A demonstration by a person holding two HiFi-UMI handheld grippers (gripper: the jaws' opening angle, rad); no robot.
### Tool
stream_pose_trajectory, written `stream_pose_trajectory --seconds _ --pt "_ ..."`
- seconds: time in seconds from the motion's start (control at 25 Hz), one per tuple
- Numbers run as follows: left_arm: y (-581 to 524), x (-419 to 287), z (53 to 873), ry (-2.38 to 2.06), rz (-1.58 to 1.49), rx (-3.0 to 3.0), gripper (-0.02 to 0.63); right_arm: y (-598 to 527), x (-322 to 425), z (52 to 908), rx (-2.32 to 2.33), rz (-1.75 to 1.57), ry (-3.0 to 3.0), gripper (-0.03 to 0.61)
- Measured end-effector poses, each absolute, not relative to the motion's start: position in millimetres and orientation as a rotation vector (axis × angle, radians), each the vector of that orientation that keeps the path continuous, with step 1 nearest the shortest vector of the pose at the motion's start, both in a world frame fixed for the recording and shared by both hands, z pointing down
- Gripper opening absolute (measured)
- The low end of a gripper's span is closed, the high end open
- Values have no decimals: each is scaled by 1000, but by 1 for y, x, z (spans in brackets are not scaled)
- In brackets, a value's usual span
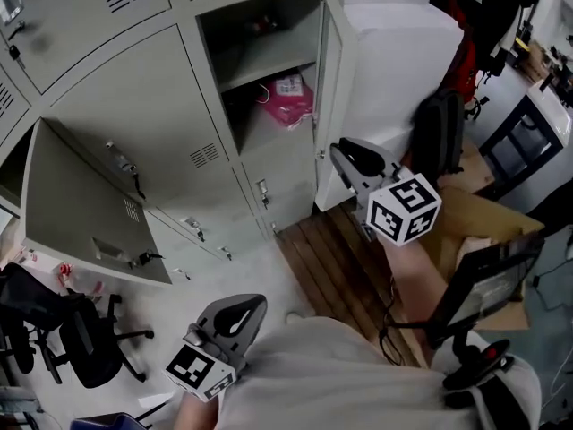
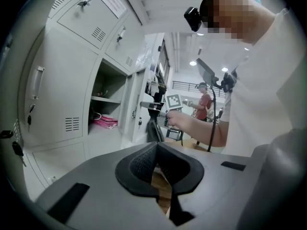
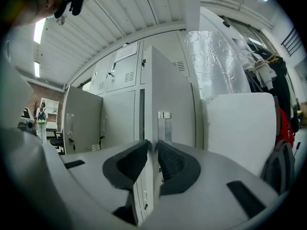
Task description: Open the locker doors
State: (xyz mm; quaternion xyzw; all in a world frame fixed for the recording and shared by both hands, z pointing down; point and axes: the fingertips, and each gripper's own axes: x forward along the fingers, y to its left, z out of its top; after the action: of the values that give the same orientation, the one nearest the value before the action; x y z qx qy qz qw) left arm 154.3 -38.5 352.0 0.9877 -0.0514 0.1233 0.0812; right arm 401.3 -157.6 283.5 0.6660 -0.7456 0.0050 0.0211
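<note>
Grey lockers (image 1: 134, 115): right tool (image 3: 154, 146) pinches open door (image 3: 169, 87) edge; left tool (image 2: 156, 148) pressed together.

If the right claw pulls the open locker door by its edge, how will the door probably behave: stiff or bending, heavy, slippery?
The door looks like thin painted sheet metal, so it is probably stiff and should swing easily without much weight. Its surface seems smooth, so the right claw, clamped on the narrow edge, might slip if pulled hard.

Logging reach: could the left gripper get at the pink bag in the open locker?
Probably yes: the door stands open, nothing fronts the pink bag; the left gripper just hangs low, away.
</note>
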Motion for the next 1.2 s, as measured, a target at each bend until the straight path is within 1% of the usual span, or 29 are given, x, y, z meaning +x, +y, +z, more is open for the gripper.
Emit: stream_pose_trajectory --seconds 0.24,0.56,1.2 --pt "-34 178 352 -69 372 2963 11 -134 433 284 2113 -9 -2218 57" --pt "-29 201 351 4 384 2967 11 -113 482 284 2191 30 -2163 54" --pt "-20 210 357 21 423 2950 11 -101 554 282 2227 31 -2196 49"
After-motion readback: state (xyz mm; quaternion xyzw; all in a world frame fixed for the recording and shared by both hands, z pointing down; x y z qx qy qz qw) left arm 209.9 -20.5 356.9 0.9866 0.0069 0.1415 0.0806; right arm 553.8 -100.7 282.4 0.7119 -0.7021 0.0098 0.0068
